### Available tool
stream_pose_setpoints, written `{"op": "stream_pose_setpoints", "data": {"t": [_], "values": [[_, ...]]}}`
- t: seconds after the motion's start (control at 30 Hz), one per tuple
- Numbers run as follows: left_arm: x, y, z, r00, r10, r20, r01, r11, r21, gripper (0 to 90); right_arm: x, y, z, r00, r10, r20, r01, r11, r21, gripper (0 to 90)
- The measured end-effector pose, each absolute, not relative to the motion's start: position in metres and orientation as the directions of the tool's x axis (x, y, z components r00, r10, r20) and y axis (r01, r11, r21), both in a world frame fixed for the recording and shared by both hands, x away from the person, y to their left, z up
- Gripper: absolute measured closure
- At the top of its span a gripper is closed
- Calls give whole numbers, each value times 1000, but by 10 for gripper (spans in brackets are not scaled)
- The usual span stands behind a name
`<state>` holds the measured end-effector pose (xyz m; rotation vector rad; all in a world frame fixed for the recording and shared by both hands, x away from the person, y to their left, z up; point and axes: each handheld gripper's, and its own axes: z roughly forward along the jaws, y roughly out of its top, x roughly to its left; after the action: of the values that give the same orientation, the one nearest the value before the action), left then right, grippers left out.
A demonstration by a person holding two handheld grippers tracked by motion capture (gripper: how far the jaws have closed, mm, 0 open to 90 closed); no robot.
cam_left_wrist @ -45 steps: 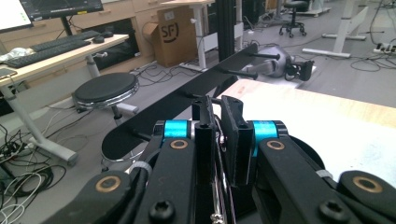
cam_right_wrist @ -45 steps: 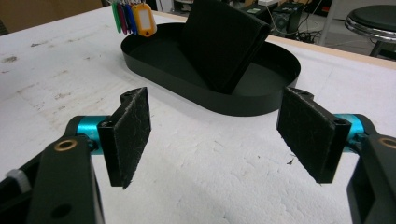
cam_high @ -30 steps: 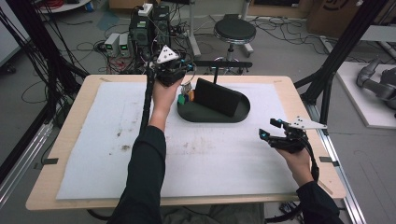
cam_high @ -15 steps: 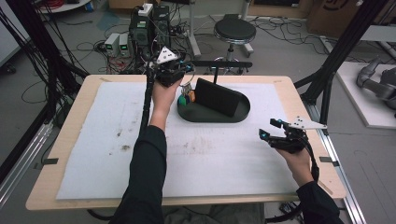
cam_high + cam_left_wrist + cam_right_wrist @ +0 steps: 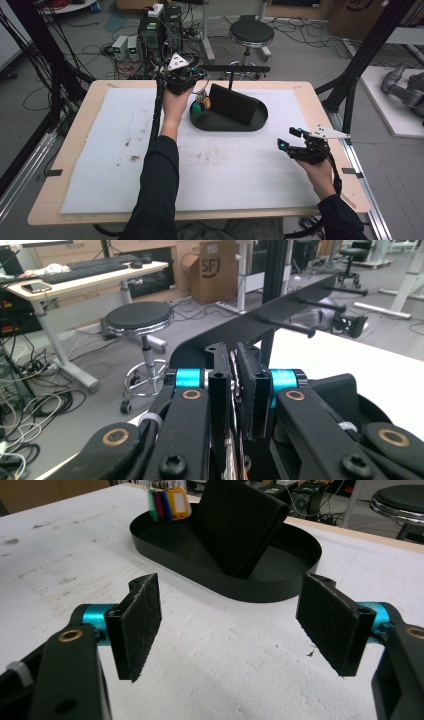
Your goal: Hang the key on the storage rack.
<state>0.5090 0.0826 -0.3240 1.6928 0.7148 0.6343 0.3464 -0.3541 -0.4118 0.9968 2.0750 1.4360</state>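
From the high view, your left arm stretches forward across the white foam mat [image 5: 100,150], sleeve dark, wrist straight, and your left gripper [image 5: 192,80] sits raised at the far left end of the black oval tray [image 5: 225,125], right above the bunch of coloured key tags [image 5: 201,105] that hangs there. Your right hand [image 5: 317,167] rests well to the right of the tray, near the table's right edge, with the right gripper [image 5: 292,140] pointing back toward the tray and its jaws spread. The tray is a shallow, matt, thin-walled dish with rounded ends; a flat black rectangular slab [image 5: 235,104] leans inside it, tilted, and a thin black rack with pegs [image 5: 235,68] stands behind it. In the left gripper view, your left gripper's [image 5: 239,390] black pads are drawn almost together, with something thin pinched between them; what it is cannot be made out. The pegged rack [image 5: 280,320] runs as a flat black bar just beyond the jaws. In the right gripper view, your right gripper [image 5: 235,630] is wide open and holds nothing; its pads are rough, felt-like black rectangles on turquoise hubs. Beyond them lies the tray [image 5: 260,587], smooth and dull, with the slab [image 5: 240,525] propped in it and the green, purple and yellow plastic key tags [image 5: 169,504] at its far rim.
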Motion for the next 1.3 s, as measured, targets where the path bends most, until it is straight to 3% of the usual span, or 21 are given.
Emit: {"op": "stream_pose_setpoints", "data": {"t": [0.33,0.7,1.03,1.3], "values": [[510,81,-330,652,757,50,142,-187,972,825,346,-356,-412,-651,757,58,322,206,924,265],[486,96,-328,588,800,117,134,-240,962,484,346,-357,-413,-647,761,54,319,206,925,265],[433,128,-337,666,744,61,153,-216,964,329,349,-360,-412,-635,770,52,310,193,931,264],[381,165,-350,694,718,53,157,-222,962,276,350,-361,-411,-622,781,50,310,188,932,262]]}}
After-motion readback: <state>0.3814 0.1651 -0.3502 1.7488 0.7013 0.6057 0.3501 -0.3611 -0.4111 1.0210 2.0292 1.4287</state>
